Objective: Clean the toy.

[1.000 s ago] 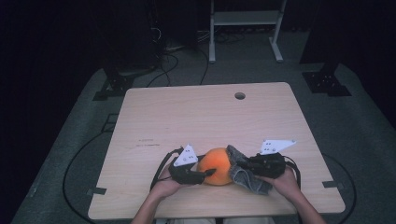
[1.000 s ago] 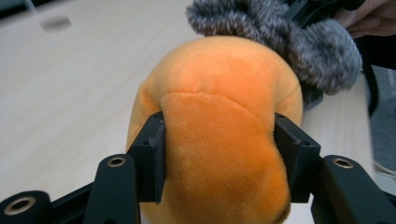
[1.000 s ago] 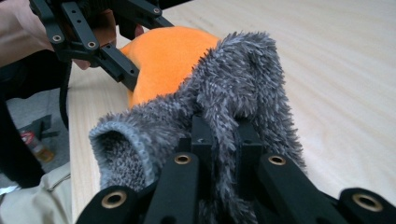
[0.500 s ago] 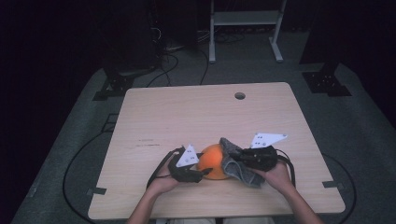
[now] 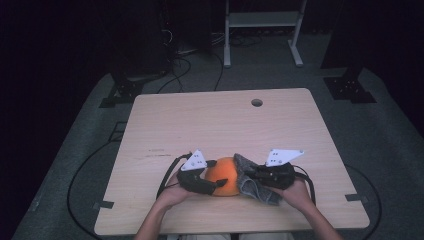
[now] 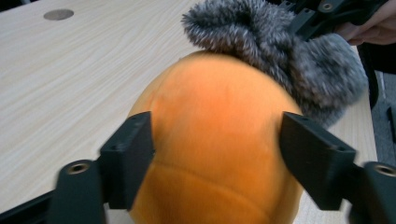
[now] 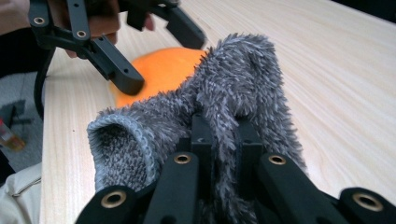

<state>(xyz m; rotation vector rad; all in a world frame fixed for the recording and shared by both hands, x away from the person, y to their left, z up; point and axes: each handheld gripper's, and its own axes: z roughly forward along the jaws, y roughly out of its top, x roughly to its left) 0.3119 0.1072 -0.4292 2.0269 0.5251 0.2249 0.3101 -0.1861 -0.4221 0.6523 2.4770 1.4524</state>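
Observation:
An orange soft ball [image 5: 222, 175] rests near the table's front edge. My left gripper [image 5: 216, 184] reaches around it from the left. Its jaws have just been opening and now flank the ball [image 6: 215, 140] without squeezing it. A grey fuzzy sock [image 5: 248, 180] lies against the ball's right side, its cuff draped over the top of the ball [image 6: 271, 42]. My right gripper [image 5: 255, 176] is shut on the sock [image 7: 224, 93], pinching a fold of it between the fingertips. In the right gripper view the ball [image 7: 163, 70] sits behind the sock with the left gripper [image 7: 159, 56] around it.
The wooden table [image 5: 225, 125] has a round cable hole [image 5: 257, 102] near its far edge. A white metal stand [image 5: 260, 20] and dark equipment legs stand on the floor beyond. Cables [image 5: 80, 175] trail on the floor at the left.
The ball and the sock have crept slightly to the left between the two hands. Both hands stay close together at the table's front edge.

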